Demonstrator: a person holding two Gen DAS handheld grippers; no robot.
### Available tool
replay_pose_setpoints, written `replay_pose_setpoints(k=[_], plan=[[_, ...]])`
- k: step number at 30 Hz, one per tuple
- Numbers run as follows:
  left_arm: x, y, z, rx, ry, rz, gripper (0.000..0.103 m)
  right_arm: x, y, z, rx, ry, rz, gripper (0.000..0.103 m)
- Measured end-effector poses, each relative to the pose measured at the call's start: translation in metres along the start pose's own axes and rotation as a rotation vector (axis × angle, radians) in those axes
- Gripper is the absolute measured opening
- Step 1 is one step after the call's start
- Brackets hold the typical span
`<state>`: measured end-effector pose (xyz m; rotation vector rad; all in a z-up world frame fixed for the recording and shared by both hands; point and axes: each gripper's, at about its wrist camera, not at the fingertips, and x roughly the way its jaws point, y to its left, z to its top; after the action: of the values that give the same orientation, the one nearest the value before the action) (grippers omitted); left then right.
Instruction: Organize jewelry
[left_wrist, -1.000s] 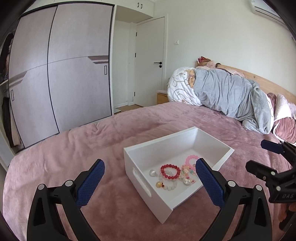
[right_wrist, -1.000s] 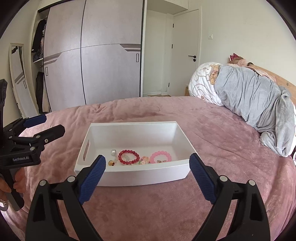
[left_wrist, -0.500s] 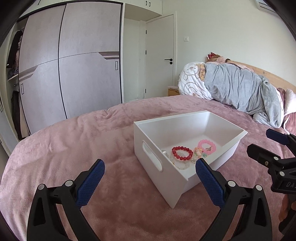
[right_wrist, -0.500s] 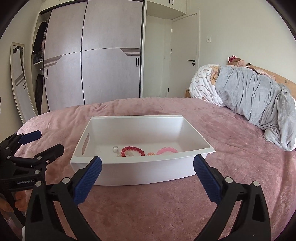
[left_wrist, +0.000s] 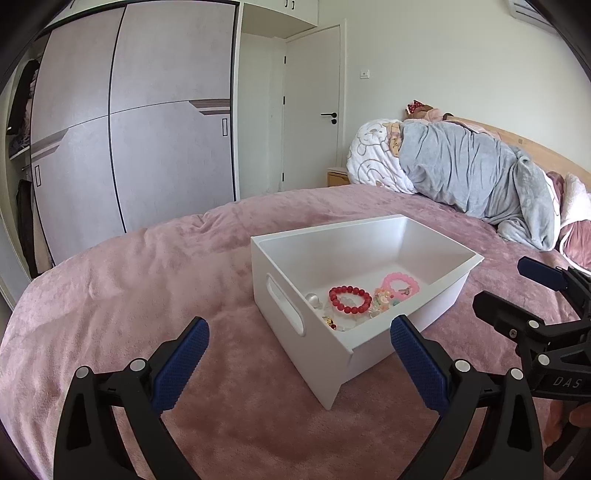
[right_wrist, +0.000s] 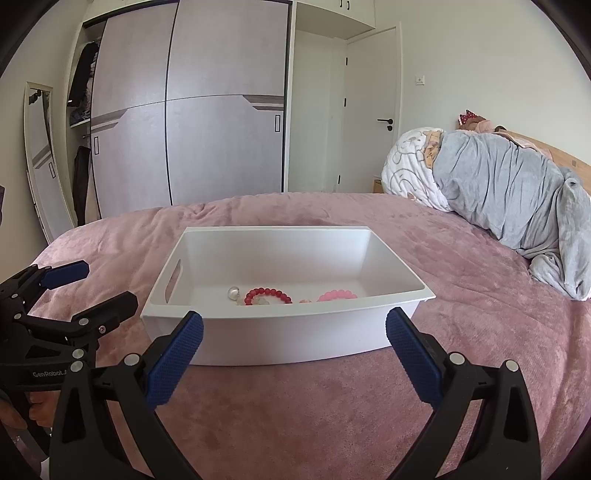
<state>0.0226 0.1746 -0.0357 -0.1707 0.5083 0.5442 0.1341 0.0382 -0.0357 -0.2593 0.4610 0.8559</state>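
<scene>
A white box (left_wrist: 369, 354) stands on the pink bedspread (left_wrist: 129, 295); it also shows in the right wrist view (right_wrist: 288, 336). Inside lie a red bead bracelet (left_wrist: 350, 299), a pink bracelet (left_wrist: 400, 285), a clear bead (left_wrist: 312, 298) and other small pieces. In the right wrist view I see the red bracelet (right_wrist: 268, 295) and pink bracelet (right_wrist: 337, 295) over the near wall. My left gripper (left_wrist: 299, 363) is open and empty in front of the box's handle end. My right gripper (right_wrist: 294, 356) is open and empty before its long side.
A grey blanket (left_wrist: 476, 184) and white pillow (left_wrist: 373, 162) are heaped at the head of the bed. A wardrobe (left_wrist: 147, 129) and door (left_wrist: 314, 107) stand behind. A mirror (right_wrist: 44, 155) leans at the left wall.
Both grippers have dropped lower and tilted up, so the box sits lower in view and its contents are partly hidden by the near wall. Both stay open.
</scene>
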Motion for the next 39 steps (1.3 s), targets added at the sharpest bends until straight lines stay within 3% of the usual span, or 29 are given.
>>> replay_pose_setpoints(k=[18, 39], plan=[[-0.007, -0.007, 0.002, 0.03, -0.028, -0.01, 0.099, 0.0, -0.005, 0.002, 0.049, 0.009, 0.029, 0.098], [-0.003, -0.01, 0.001, 0.063, -0.035, 0.053, 0.099, 0.004, -0.011, 0.002, 0.058, 0.026, 0.016, 0.098]])
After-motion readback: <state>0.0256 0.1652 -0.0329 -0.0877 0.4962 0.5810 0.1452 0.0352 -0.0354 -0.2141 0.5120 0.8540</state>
